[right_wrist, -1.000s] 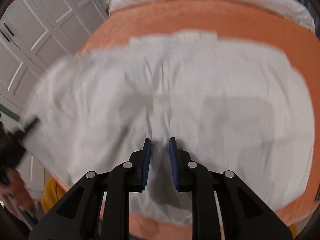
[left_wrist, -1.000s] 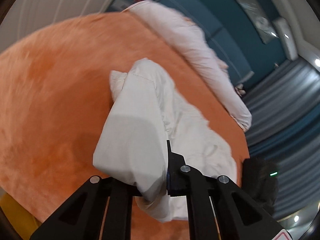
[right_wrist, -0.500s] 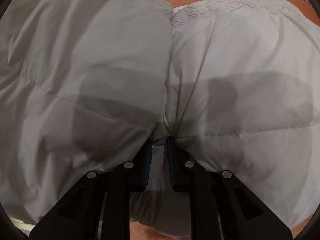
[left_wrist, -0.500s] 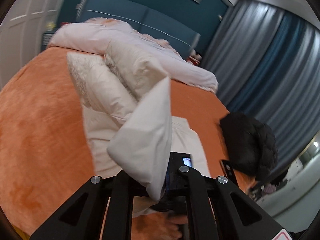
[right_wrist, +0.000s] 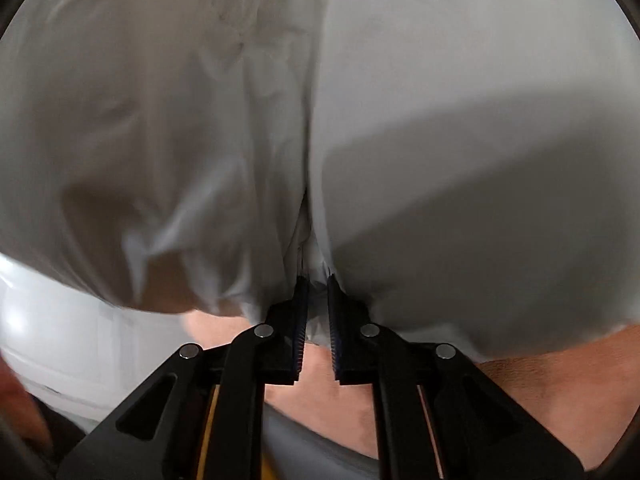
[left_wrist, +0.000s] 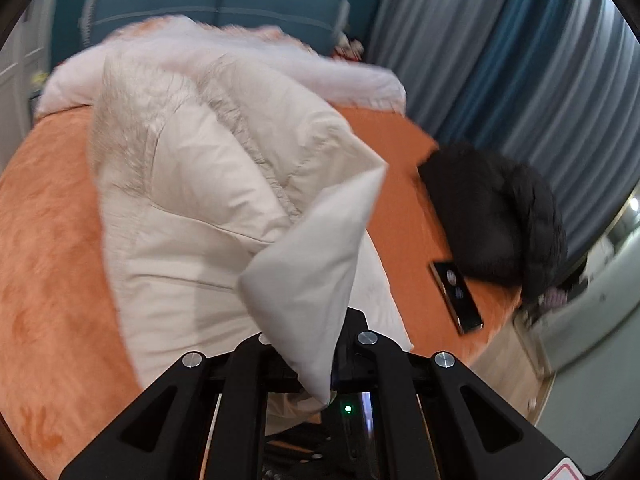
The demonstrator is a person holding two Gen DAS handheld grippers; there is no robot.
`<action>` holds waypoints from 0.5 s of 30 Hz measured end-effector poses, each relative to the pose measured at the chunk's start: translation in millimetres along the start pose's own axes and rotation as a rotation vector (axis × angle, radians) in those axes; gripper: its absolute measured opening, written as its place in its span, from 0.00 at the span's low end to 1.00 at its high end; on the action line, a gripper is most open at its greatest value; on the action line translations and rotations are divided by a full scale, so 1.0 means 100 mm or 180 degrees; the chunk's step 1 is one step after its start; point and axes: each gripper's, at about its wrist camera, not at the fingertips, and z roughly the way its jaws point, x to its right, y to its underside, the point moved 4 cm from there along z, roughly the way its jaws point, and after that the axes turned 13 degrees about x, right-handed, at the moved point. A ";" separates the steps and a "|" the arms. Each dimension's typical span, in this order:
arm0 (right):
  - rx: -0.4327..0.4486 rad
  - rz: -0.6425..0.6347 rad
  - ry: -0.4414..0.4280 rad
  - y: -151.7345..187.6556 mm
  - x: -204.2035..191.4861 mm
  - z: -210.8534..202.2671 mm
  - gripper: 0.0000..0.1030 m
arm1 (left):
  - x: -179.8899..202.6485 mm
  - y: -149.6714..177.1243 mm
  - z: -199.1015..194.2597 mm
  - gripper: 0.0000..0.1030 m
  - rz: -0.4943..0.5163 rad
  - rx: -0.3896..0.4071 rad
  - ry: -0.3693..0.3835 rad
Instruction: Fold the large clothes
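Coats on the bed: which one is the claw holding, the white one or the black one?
The puffy white fur-trimmed coat. The left claw pinches its corner, while the fuzzy black coat lies untouched near the orange bed's edge.

Left wrist view overlooks the bed (left_wrist: 48, 216); right sits close against, seemingly, the same white coat (right_wrist: 440, 100)

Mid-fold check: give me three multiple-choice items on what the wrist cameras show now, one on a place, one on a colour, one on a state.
1. Where does the phone lie?
A. On the white coat
B. On the bed cover beside the black jacket
C. On the floor

2. What colour is the bed cover?
A. Orange
B. Green
C. Grey

3. What are the left tongs doing?
A. Open, empty
B. Shut on the white coat
C. Shut on the phone

Answers: B, it rests on the cover at the black jacket's edge; A, orange plush surrounds the white coat; B, a coat fold rises from between the fingers.
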 end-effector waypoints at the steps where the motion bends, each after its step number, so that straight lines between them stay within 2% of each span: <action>1: -0.0010 0.0138 -0.0060 0.00 0.06 -0.04 0.02 | 0.06 0.03 0.13 0.04 0.0046 -0.0077 0.0029; 4: -0.0029 0.0244 -0.0011 0.05 0.15 -0.25 0.01 | 0.25 0.15 0.50 0.04 0.0213 -0.0282 0.0059; 7: 0.0107 0.0143 0.0214 0.06 0.22 -0.74 0.07 | 0.35 0.31 0.78 0.04 0.0305 -0.0463 0.0007; 10: 0.0525 0.0171 0.0564 -0.14 0.41 -1.40 0.07 | 0.37 0.50 1.00 0.04 0.0319 -0.0572 -0.0045; 11: 0.0749 0.0154 0.0694 -0.25 0.46 -1.70 0.07 | 0.36 0.53 1.05 0.04 0.0315 -0.0599 -0.0055; 15: 0.1273 -0.0247 0.1177 -0.65 0.39 -2.45 0.07 | 0.43 0.72 1.25 0.04 0.0514 -0.0646 -0.0152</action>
